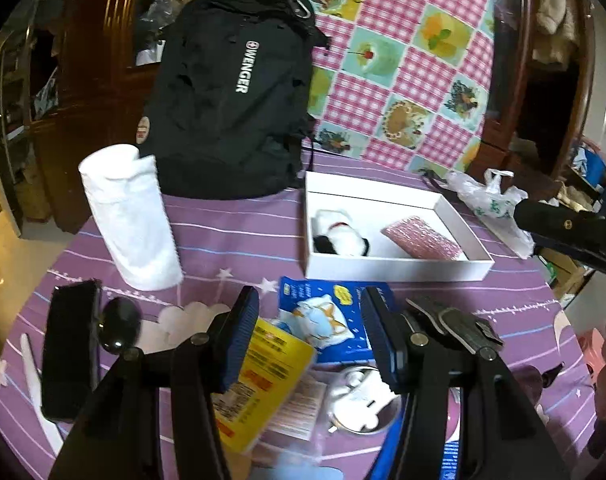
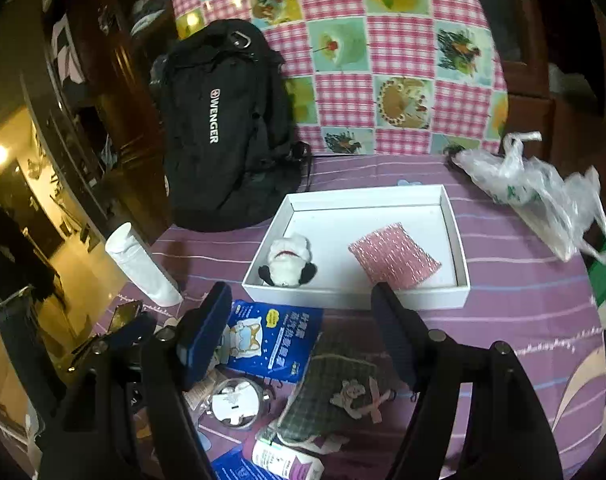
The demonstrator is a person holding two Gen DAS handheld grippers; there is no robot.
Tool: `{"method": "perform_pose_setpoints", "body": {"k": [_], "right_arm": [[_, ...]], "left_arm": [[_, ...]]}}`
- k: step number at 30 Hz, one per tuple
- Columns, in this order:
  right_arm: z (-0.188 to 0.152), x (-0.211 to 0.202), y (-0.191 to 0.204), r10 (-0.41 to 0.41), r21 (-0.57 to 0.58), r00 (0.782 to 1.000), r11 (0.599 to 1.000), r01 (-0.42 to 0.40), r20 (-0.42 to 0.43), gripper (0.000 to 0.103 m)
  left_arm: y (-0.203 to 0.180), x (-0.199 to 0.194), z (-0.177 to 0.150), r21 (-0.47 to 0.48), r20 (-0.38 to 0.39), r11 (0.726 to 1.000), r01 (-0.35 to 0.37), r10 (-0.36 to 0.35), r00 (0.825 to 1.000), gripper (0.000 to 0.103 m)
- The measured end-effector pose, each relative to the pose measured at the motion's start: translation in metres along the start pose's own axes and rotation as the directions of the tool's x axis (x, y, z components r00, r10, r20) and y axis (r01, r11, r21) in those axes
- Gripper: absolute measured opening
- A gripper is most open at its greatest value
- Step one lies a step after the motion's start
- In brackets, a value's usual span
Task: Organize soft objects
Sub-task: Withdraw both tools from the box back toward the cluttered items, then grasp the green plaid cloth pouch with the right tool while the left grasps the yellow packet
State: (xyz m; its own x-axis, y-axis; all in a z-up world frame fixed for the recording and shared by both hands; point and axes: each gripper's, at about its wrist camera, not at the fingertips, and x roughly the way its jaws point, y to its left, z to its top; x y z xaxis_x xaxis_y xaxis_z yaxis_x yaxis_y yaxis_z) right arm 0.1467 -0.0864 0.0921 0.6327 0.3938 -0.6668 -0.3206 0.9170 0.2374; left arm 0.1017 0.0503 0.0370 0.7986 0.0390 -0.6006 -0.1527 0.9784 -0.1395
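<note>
Jaws on both grippers are spread wide with nothing between them, the left gripper [image 1: 311,336] hanging over the blue sachet pile and the right gripper [image 2: 299,332] over the green plaid cloth pouch with a little bear patch [image 2: 335,392].

Biggest to smallest: the black Wenger backpack [image 2: 223,128] leans at the back of the purple striped table [image 2: 523,288]. In front of it sits the shallow white cardboard box [image 2: 461,248], which already holds the small white-and-black plush dog [image 2: 289,260] and the pink dotted soft pad [image 2: 395,256], lying apart with bare floor between them.

I'd guess the plaid pouch goes next. Come down on its middle and pinch the fabric, not the patch, then lift high enough to clear the box's near wall and drop it in the gap.

Stuff in the way: the blue printed sachet with a cartoon dog [image 2: 271,340] touches the pouch's left edge, and the round clear-lidded tin [image 2: 235,402] and white labelled bottle [image 2: 283,460] sit right beside it, so a sloppy grab drags those along. The white paper towel roll [image 1: 131,216] and crinkly clear plastic bag [image 2: 535,188] are well clear.
</note>
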Motion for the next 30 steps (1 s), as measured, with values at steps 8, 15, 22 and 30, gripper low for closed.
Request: {"method": "perform_pose_setpoints", "body": {"k": [8,15,22,30], "right_arm": [[-0.049,0.004,-0.021,-0.010,0.061,0.999,0.998,0.013,-0.041,0.073],[-0.062,0.008,-0.028,-0.062,0.062,0.996,0.996,0.066,-0.063,0.073],[-0.067,0.003,-0.023,-0.070,0.080,0.997,0.994,0.071,-0.014,0.073],[-0.072,0.024,-0.028,-0.101,0.094,0.989,0.989,0.111,-0.111,0.073]], "left_arm": [[-0.019,0.009,-0.025,0.088,-0.024,0.996,0.015,-0.013,1.000,0.053],[-0.024,0.007,-0.034,0.060,-0.064,0.997,0.047,-0.043,0.997,0.061],[-0.026,0.003,-0.039,0.035,-0.046,0.999,-0.006,0.008,0.999,0.064],[-0.019,0.014,-0.038,0.021,-0.092,0.999,-0.043,0.045,0.995,0.072]]}}
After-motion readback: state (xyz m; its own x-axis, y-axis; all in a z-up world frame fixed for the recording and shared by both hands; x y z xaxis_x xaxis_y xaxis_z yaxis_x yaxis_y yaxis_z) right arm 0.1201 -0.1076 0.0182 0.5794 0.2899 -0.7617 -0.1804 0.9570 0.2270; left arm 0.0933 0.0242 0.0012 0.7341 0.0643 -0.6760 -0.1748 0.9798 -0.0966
